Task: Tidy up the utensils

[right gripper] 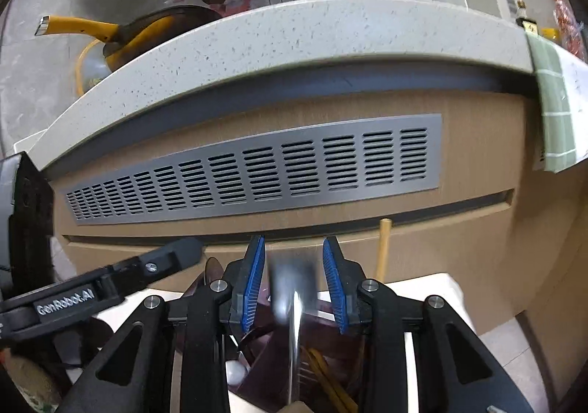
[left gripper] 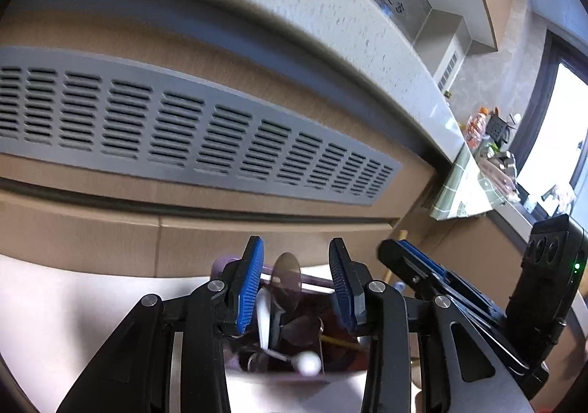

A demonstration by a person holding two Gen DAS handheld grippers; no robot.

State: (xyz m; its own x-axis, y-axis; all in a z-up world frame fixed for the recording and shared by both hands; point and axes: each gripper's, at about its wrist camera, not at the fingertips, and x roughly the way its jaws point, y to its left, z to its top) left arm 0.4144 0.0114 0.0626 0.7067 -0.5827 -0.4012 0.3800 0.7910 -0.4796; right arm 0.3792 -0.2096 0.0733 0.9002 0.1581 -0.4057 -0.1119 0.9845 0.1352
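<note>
Utensils stand in a dark purple holder (left gripper: 312, 339) on the pale table (left gripper: 73, 302), low in both views, below a wooden cabinet front with a grey vent grille (left gripper: 205, 141). In it are a metal spoon (left gripper: 286, 275) standing bowl-up, a white-tipped utensil (left gripper: 307, 363) and yellow chopsticks (right gripper: 327, 376). The left gripper (left gripper: 296, 288) hangs over the holder, fingers spread wide around the spoon without touching it. The right gripper (right gripper: 293, 286) is also wide, a blurred metal utensil (right gripper: 294, 321) (perhaps a spatula) between its fingers, contact unclear. A wooden stick (right gripper: 382, 251) rises beside.
</note>
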